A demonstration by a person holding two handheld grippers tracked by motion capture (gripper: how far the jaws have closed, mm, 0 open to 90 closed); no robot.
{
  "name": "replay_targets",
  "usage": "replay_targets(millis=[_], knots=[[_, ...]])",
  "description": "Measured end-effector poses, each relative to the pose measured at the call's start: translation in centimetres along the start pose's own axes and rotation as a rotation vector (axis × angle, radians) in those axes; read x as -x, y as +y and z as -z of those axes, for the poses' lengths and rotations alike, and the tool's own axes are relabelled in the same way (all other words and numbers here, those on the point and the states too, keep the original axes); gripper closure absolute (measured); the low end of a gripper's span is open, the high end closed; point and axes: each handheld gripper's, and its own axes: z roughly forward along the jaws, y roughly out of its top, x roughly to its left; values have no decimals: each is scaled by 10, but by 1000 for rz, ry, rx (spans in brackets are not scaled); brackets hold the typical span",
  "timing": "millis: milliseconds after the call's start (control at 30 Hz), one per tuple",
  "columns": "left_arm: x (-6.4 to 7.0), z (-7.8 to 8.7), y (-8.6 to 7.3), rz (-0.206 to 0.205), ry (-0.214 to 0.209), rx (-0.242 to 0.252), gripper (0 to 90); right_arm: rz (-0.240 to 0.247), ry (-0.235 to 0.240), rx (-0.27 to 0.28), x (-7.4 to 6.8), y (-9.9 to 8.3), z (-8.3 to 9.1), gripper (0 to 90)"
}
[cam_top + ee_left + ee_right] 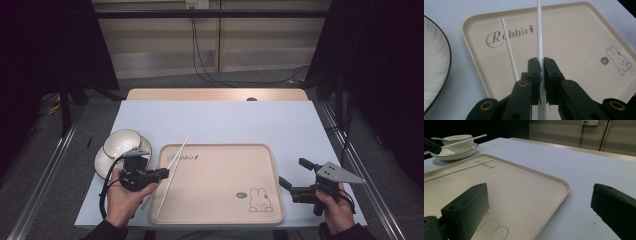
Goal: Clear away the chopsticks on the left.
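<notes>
The left gripper point(162, 174) sits at the left edge of the beige tray point(260, 165), and its jaws are pinched together on a white chopstick point(539, 32). In the left gripper view that stick runs straight up between the two black jaws, gripped well down its length, so most of it reaches forward over the tray. This looks like a hold meant to carry or steer the stick rather than just nudge it.

The second chopstick point(509, 50) lies flat on the tray just beside the held one, slanting toward the printed "Rabbit" lettering. In the right gripper view the held stick is lifted clear of the tray, its far end up near the bowl, which suggests the pair is being set down one at a time.

The bowl point(121, 141) stands on a plate point(102, 162) on the worktop point(225, 120), left of the tray and close to the left hand point(122, 197).

The right gripper point(295, 176) hovers off the tray's right edge with jaws wide apart and nothing between them. It appears to be waiting out of the way.
</notes>
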Motion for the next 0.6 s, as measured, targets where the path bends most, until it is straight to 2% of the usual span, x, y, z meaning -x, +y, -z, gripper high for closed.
replay_targets(millis=[200,233,267,300,333,433,500,567,600], knots=[[1,-14,0,78,49,-3,844,2,0,-1,0,0,0,16],[1,-14,0,78,49,-3,844,2,0,-1,0,0,0,16],[2,-18,-1,107,67,-8,844,1,-2,-1,0,0,0,17],[2,-18,-1,107,67,-8,844,1,-2,-1,0,0,0,17],[4,-24,-2,129,87,-13,844,2,2,-2,0,0,0,17],[5,-32,-6,159,85,-27,844,1,3,-2,0,0,0,17],[6,-35,-9,159,109,-37,844,2,4,-3,0,0,0,16],[6,-37,-10,168,104,-42,844,5,7,-5,0,0,0,16],[7,-40,-12,171,118,-46,843,5,5,-4,0,0,-1,16]])
